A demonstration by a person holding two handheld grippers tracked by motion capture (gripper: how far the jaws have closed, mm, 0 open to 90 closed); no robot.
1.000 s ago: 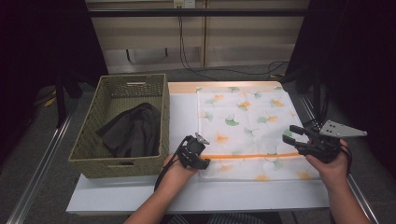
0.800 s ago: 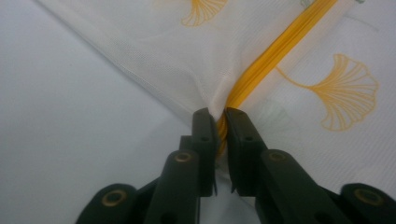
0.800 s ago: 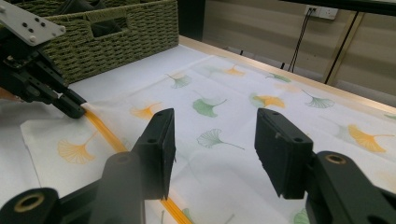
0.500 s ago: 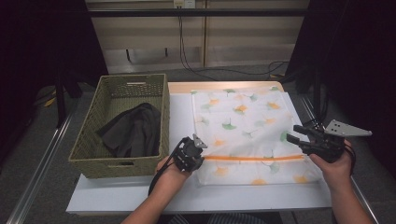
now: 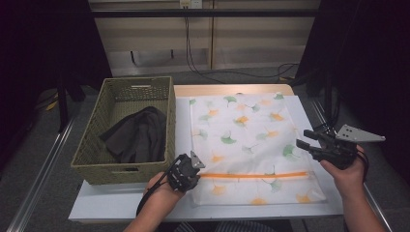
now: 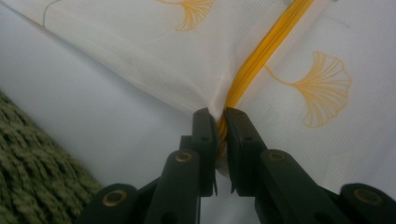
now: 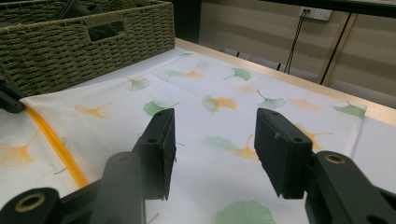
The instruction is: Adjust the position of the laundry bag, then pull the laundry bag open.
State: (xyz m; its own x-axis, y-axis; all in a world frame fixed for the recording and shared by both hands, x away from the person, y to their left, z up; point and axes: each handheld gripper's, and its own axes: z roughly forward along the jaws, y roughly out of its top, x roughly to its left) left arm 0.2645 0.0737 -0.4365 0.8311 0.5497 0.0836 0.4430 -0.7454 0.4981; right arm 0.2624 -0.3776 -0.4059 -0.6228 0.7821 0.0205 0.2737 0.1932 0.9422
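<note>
A white cloth bag (image 5: 244, 140) printed with green and orange ginkgo leaves lies flat on the table, an orange zipper (image 5: 254, 175) running across its near part. My left gripper (image 5: 186, 172) is shut on the zipper's left end (image 6: 224, 122), at the bag's left edge. At the bag's right edge my right gripper (image 5: 314, 143) hovers open above the cloth (image 7: 210, 116), nothing between its fingers (image 7: 161, 140).
A woven green basket (image 5: 94, 145) stands left of the bag with a dark garment (image 5: 138, 135) inside. The basket wall (image 7: 56, 51) rises just beyond the bag's far edge in the right gripper view. The table (image 5: 183, 121) shows bare white between basket and bag.
The right gripper has let go of the zipper's right end and lifted off to the right. The bag has settled flat. The left gripper stays shut on the zipper.
</note>
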